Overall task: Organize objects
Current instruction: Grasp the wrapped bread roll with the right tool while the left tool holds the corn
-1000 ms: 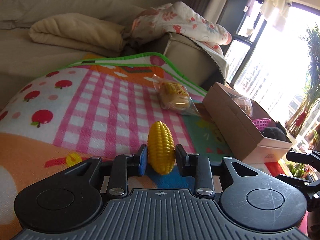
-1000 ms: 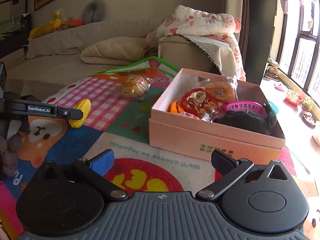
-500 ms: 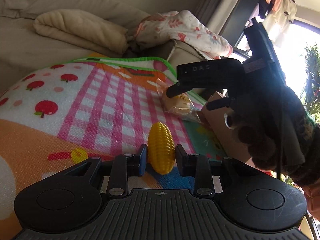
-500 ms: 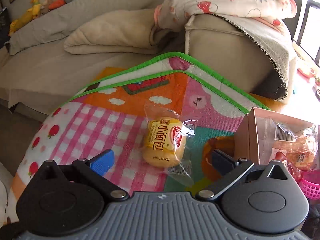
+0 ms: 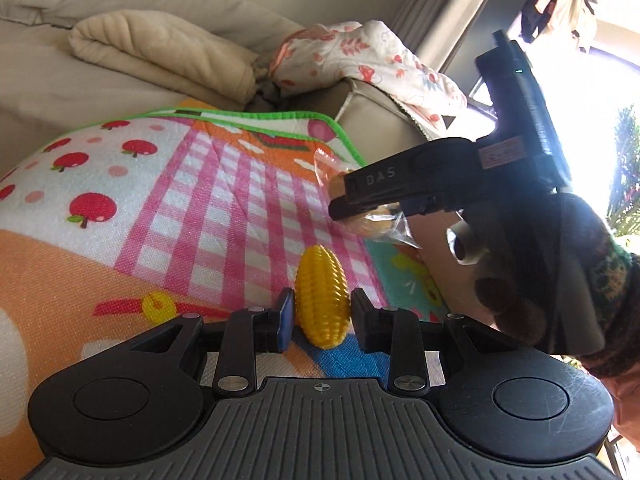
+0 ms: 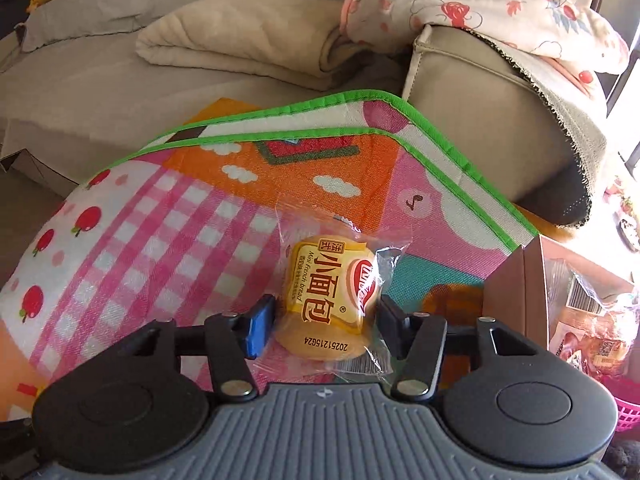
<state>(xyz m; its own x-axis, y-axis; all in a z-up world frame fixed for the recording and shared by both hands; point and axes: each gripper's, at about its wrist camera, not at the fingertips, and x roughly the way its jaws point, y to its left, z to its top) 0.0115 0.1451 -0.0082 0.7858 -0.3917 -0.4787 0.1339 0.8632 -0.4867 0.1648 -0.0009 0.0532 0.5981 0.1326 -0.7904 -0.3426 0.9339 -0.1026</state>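
Here we have both tools busy at once, each set around one loose item on the mat [image 6: 168,240], so that two things can go to the box [image 6: 516,292] in a single trip. Our left tool [image 5: 322,314] is pinching the corn [image 5: 322,296]: the blue pad lies against its left flank and the black pad against its right, with the cob pointing away along the fingers, which keeps the ribbed sides under the pads and not the tapered tip. We judge the cob is raised off the mat, though its underside is hidden. Our right tool [image 6: 324,326] straddles the bread [image 6: 328,300], a small wrapped roll lying on the mat just beside the box; the jaws stand close on either side, the left pad with a sliver of gap, the right one meeting only the loose wrapper, so we judge it is not yet gripped. The approach is low and level, which puts the pads at the widest part of the roll instead of on the crinkly film ends. From the left wrist view the right tool [image 5: 348,204] shows side-on over the bread [image 5: 372,222], with the box hidden behind the hand. The box already holds other packets and a pink basket [image 6: 628,404], so we reckon the roll belongs with those
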